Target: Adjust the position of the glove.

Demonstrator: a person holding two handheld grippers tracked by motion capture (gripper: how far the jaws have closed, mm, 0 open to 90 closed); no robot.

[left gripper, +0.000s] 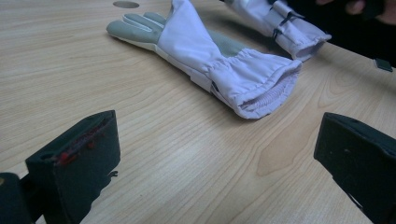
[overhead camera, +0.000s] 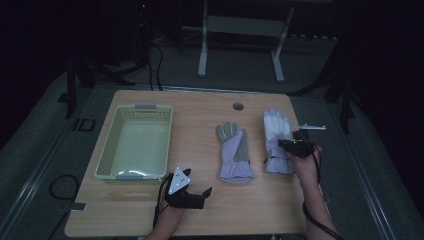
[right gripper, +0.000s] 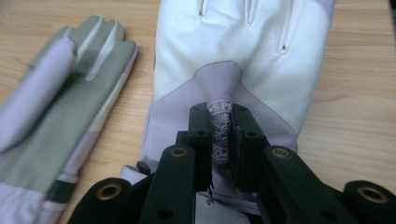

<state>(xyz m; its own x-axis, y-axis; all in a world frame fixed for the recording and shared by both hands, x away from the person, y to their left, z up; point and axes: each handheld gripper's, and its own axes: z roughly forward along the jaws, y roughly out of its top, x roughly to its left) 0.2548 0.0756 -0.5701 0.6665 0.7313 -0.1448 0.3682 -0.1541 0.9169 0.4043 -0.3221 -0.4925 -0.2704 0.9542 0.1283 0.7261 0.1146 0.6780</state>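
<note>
Right claw is clamped on a pinched fold of the white glove, which lies flat on the bench. Left claw stands wide open and empty, near the cuff of the grey glove just left of the white glove. A basket sits well left of the white glove.

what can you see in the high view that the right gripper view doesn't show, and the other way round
The high view alone takes in the pale basket, the open left claw and the table's edges. The right gripper view alone shows the right claw pinching a fold of the right glove, with a printed round patch between the jaws. Both views show the grey-palmed glove lying on the wooden top.
</note>
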